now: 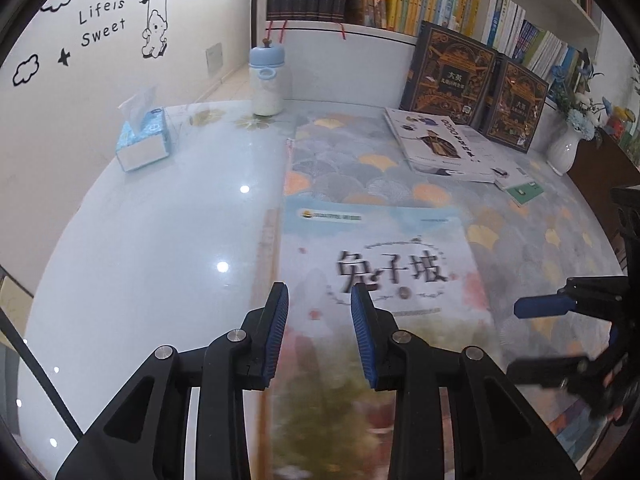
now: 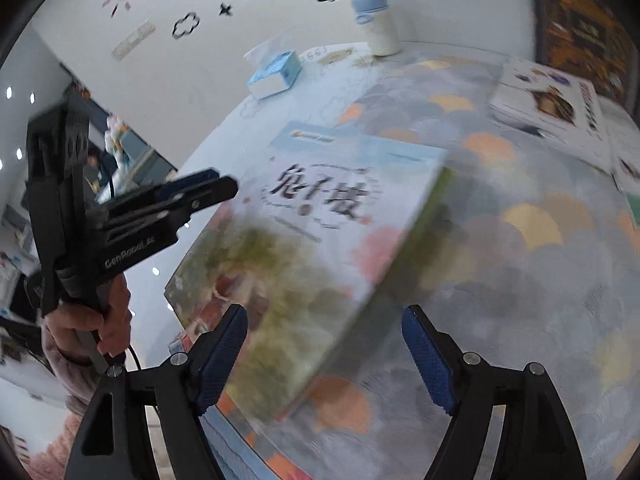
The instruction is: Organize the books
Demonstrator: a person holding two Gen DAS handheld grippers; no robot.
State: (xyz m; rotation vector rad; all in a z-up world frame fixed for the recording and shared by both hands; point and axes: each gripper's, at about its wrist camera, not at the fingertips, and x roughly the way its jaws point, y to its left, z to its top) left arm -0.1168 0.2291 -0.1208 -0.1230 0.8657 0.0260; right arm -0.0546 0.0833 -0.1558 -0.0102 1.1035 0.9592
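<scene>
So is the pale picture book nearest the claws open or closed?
Closed. The picture book lies flat on the patterned mat with its front cover and title facing up; no inner pages show.

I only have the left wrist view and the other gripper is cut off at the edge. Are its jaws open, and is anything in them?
Observer: The right gripper stands wide open, with nothing pressed between its pads.
Operator: Where is it relative to the picture book?
Observer: The picture book's near end shows between its open fingers. I cannot tell whether they touch it.
Operator: And my own gripper from outside?
Observer: The left gripper hangs off the book's left side, held by a hand in a fuzzy pink sleeve.
</scene>
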